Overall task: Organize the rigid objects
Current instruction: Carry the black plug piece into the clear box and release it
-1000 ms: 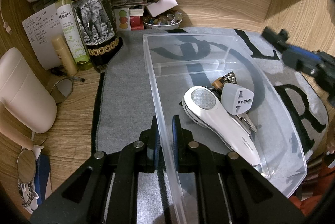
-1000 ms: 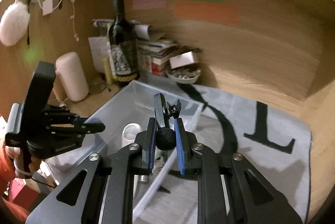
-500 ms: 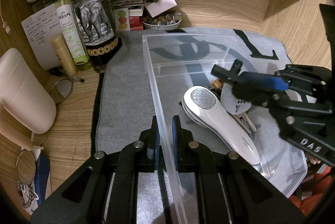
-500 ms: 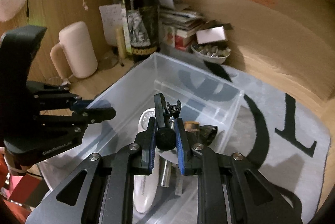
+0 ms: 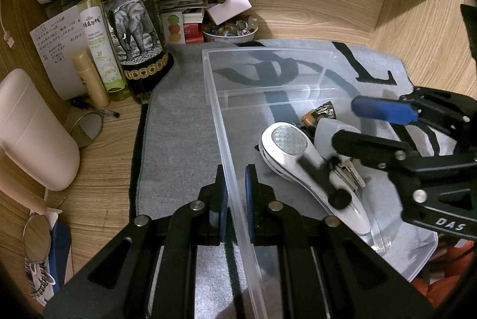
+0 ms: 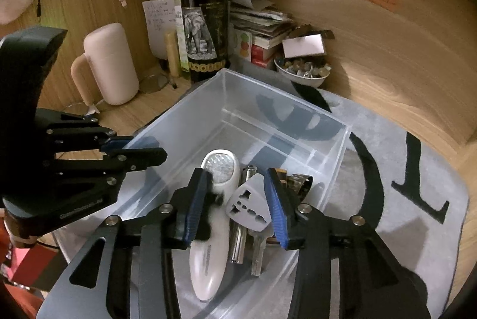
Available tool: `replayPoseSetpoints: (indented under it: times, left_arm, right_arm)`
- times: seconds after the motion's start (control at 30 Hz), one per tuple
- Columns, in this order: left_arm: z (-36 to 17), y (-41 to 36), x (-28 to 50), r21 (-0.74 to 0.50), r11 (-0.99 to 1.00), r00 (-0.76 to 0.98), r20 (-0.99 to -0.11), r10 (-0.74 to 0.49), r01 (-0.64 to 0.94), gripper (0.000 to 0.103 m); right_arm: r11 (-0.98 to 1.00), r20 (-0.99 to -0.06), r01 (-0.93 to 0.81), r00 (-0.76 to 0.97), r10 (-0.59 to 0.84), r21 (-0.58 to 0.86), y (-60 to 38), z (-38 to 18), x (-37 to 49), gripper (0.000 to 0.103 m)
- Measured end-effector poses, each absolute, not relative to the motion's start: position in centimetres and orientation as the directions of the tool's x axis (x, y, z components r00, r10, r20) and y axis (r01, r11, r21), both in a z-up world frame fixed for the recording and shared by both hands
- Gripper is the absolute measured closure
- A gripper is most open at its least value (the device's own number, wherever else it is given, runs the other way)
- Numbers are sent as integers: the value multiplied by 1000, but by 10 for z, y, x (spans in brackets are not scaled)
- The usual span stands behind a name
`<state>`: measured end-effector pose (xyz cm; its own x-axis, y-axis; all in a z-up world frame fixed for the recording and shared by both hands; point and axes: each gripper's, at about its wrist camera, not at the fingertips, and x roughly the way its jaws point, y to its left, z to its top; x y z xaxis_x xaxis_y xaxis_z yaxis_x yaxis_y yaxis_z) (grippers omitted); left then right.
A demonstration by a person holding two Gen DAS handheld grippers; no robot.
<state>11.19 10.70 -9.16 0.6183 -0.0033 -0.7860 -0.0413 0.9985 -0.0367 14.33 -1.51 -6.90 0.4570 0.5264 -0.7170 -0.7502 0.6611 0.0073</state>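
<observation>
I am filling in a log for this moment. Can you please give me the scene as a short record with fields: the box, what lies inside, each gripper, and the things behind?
box: clear plastic bin on a grey mat
inside: white handheld device, grey travel adapter, keys, small black object dropping over the device
left gripper: fingers shut on the bin's near wall
right gripper: above the bin, fingers opening, nothing pressed between them
behind: wine bottle, green spray bottle, bowl of small items
</observation>
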Motion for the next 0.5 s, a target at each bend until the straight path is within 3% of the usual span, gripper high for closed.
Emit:
replayPoseSetpoints:
  times: [0.1, 0.33, 0.43, 0.5]
  left_arm:
    - [-92, 107, 112, -38, 998, 618, -786, -4, -42, 94]
    - [-92, 108, 112, -35, 999, 619, -786, -3, -40, 94]
    - [-92, 108, 112, -34, 999, 619, -785, -3, -39, 94]
    - [-92, 108, 112, -35, 999, 620, -785, -3, -39, 94]
  right_arm:
    - [672, -699, -741, 480, 530, 0, -21, -63, 141, 59]
    - [708, -665, -706, 538, 517, -21, -45, -43, 137, 57]
    - [733, -648, -680, 574, 501, -35, -61, -36, 134, 48]
    - [761, -631, -647, 610, 480, -46, -74, -32, 133, 47]
